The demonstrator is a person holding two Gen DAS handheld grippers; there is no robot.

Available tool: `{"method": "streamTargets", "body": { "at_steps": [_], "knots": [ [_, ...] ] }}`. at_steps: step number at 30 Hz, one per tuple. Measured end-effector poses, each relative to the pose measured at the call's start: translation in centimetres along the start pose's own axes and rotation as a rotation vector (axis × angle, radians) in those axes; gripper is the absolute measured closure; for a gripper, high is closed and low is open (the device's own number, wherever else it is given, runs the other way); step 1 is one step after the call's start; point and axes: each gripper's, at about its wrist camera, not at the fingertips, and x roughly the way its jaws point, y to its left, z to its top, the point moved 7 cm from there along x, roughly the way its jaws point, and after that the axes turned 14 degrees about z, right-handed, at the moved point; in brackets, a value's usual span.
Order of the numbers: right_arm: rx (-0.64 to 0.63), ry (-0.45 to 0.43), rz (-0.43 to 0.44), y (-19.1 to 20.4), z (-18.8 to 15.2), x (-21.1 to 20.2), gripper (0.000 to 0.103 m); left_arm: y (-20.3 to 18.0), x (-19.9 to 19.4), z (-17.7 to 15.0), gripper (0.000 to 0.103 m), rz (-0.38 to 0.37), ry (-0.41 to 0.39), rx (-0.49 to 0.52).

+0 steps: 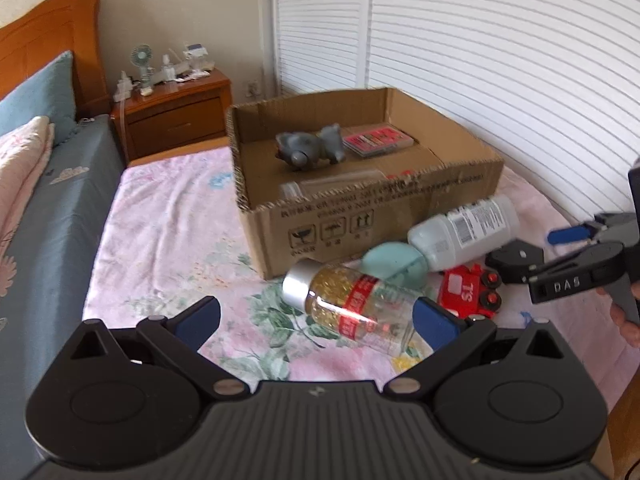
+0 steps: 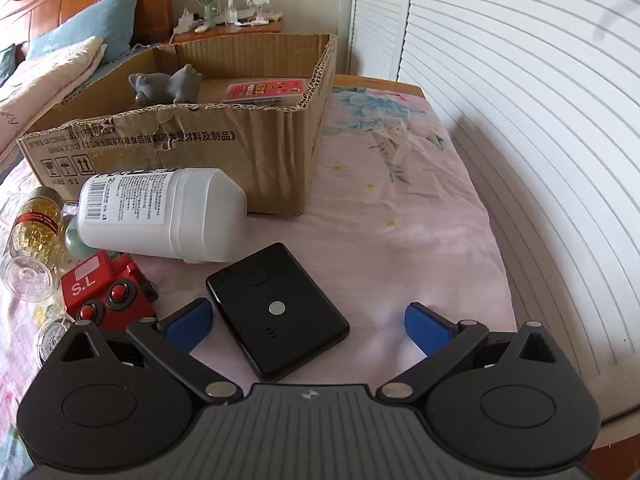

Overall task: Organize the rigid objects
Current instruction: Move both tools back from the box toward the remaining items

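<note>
A cardboard box (image 1: pixel 340 220) (image 2: pixel 224 152) stands on the bed; inside lie a grey toy (image 1: pixel 310 146) (image 2: pixel 166 82) and a pink card case (image 1: pixel 378 140) (image 2: pixel 264 90). In front of it lie a glass bottle with gold flakes (image 1: pixel 352 304) (image 2: pixel 34 228), a white bottle (image 1: pixel 464 230) (image 2: pixel 164 216) with a teal cap (image 1: pixel 394 262), a red toy truck (image 1: pixel 468 290) (image 2: pixel 106 290) and a black flat device (image 2: pixel 276 312). My left gripper (image 1: pixel 316 318) is open, hovering over the glass bottle. My right gripper (image 2: pixel 308 322) (image 1: pixel 532 252) is open above the black device.
Floral pink sheet (image 2: pixel 400 208) covers the bed, with white louvered doors (image 1: pixel 500 60) along its right side. A wooden nightstand (image 1: pixel 176 112) with a small fan and clutter stands at the back. Pillows (image 1: pixel 24 152) lie on the left. A small clear jar (image 2: pixel 52 338) lies near the truck.
</note>
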Motion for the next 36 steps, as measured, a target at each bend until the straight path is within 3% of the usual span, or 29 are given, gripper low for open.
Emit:
{"method": "streamTargets", "body": {
  "at_steps": [7,14,22,36],
  "knots": [
    [0.009,-0.011,-0.007,0.0,0.1,0.1,0.0,-1.8,1.9,-1.5,0.001,-0.099,0.041,0.127],
    [0.005,-0.024,-0.005,0.0,0.0,0.0,0.0,-2.4,4.1,-3.4,0.001,-0.144,0.108,0.154],
    [0.006,-0.039,-0.006,0.0,-0.1,-0.1,0.0,-2.0,5.4,-2.8,0.0,-0.178,0.012,0.154],
    [-0.006,-0.039,0.0,0.0,-0.1,-0.1,0.0,-2.9,5.7,-1.0,0.001,-0.226,-0.008,0.158]
  ]
}}
